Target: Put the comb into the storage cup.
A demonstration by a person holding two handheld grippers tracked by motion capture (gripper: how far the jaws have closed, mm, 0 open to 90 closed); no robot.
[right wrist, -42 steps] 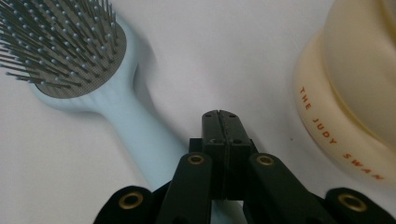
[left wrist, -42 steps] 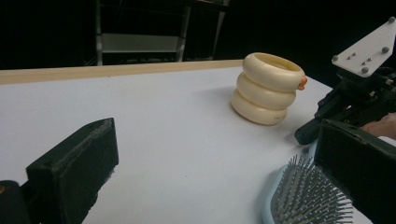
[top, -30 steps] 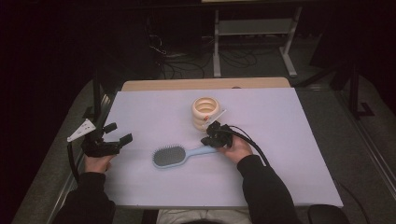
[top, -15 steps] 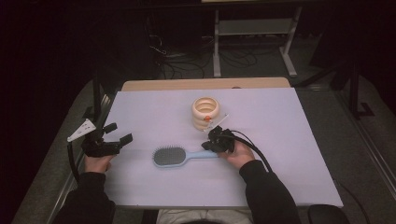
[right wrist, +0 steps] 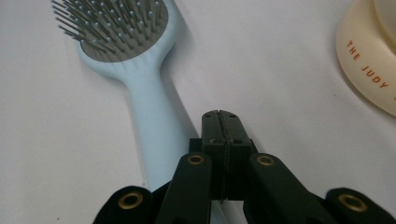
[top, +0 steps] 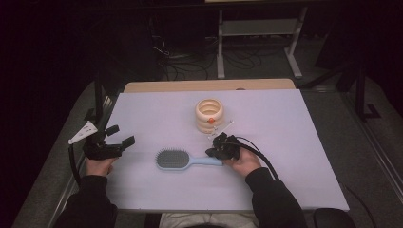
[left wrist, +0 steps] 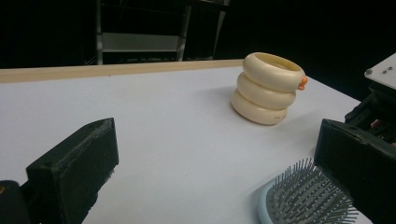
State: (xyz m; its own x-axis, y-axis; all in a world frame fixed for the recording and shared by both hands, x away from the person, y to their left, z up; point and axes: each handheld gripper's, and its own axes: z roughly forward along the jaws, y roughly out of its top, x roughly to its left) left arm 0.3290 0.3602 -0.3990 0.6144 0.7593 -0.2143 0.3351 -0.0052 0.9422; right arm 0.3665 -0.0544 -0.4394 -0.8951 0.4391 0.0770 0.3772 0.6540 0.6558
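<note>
Light-blue plastic hairbrush [top: 183,160] lay flat near the front of the white table [top: 294,142], long axis left-right, handle pointing at the right gripper [top: 219,151]. Right gripper was nearer: jaws pressed together, empty, just beside the handle end. Left gripper [top: 121,142] gaped wide, off past the bristle head.

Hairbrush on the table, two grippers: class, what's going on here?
A person at a white table holds a gripper in each hand. The right gripper, its fingers shut with nothing between them, sits beside the handle of the light blue hairbrush, which lies flat, bristles up. The left gripper rests open to the left, off the brush. A cream ringed holder stands behind.
</note>
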